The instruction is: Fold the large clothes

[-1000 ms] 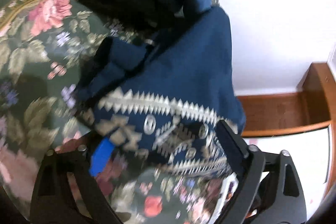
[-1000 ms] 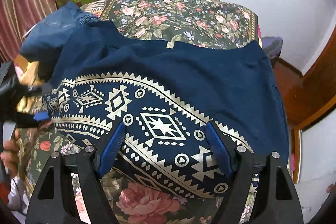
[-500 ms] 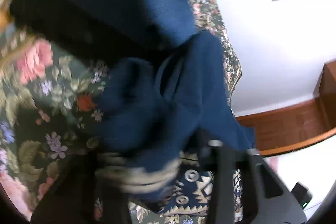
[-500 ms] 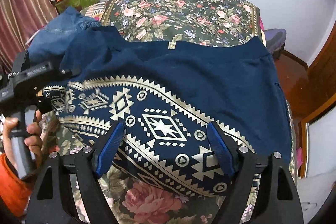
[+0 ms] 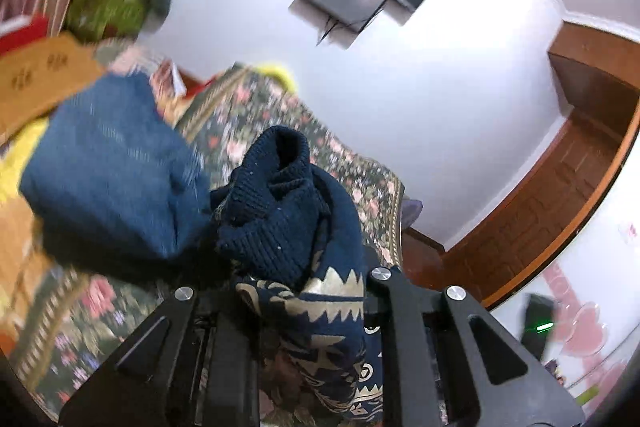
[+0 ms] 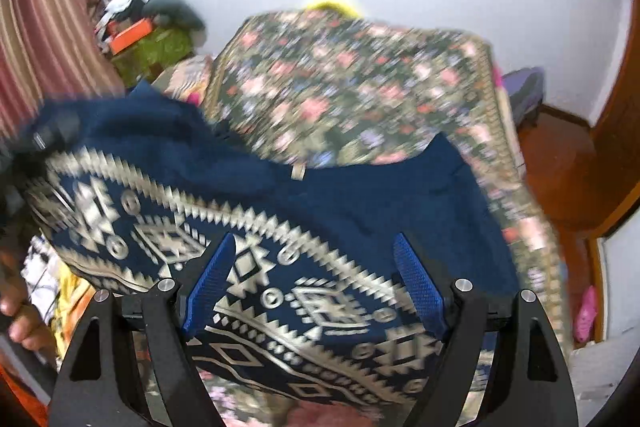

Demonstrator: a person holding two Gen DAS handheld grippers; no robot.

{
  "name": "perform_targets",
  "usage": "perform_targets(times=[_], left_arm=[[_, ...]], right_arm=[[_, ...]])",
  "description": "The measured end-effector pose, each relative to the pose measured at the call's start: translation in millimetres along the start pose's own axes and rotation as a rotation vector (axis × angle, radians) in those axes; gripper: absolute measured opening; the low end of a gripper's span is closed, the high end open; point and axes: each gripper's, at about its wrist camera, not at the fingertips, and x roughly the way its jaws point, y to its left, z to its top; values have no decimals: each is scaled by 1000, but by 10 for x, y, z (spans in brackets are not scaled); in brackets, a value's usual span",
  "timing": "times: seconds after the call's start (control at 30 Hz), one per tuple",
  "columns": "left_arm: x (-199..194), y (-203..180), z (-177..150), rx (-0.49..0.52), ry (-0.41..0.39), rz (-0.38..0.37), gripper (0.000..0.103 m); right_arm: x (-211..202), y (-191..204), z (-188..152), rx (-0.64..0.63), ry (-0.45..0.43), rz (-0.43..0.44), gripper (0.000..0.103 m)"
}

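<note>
Lifting the sweater point(image 5: 288, 203) bunched in the closed left claw point(image 5: 296, 311); right claw point(image 6: 316, 291), gaping, holds nothing; next, carry the sleeve across.

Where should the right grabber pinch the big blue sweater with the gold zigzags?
Probably the patterned hem of the navy sweater, coming straight in from the near edge. That edge lies nearest, between the right gripper's open blue pads, and looks thin enough to pinch.

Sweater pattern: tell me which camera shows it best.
Right wrist view. There the sweater spreads wide over the bed, its gold pattern across the frame, though blurred. The left wrist view shows only a bunched fold between the left tongs.
</note>
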Motion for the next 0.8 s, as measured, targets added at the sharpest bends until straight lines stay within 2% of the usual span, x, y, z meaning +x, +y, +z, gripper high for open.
perform_targets(times=[0.13,0.2,0.23,0.3,0.4,0.47,0.53,0.63,0.73,0.8], left_arm=[[18,-247,15,147,-3,50,17],[120,-367,-112,206,29,78,17],[131,-295,-124,212,42,81,17],[185,-302,-177,221,60,86,17],[204,-349,-158,230,56,78,17],[203,-418,-190,237,58,60,17],[260,-533,-178,254,62,35,17],[341,-849,-235,298,76,-12,17],[437,-1200,-455,363,87,-49,17],[529,-1424,-689,418,133,-80,17]], right_arm=[[450,293,-180,-4,100,102,79],[625,418,-243,-15,155,151,79],[688,481,-265,-31,175,151,79],[707,544,-275,-72,181,125,79],[617,450,-253,-68,185,177,78],[445,278,-236,-28,158,211,78],[285,121,-228,-1,109,185,79],[-54,-229,-233,31,23,96,79],[-371,-607,-307,69,-40,-34,79],[-530,-831,-385,101,-58,-96,79]])
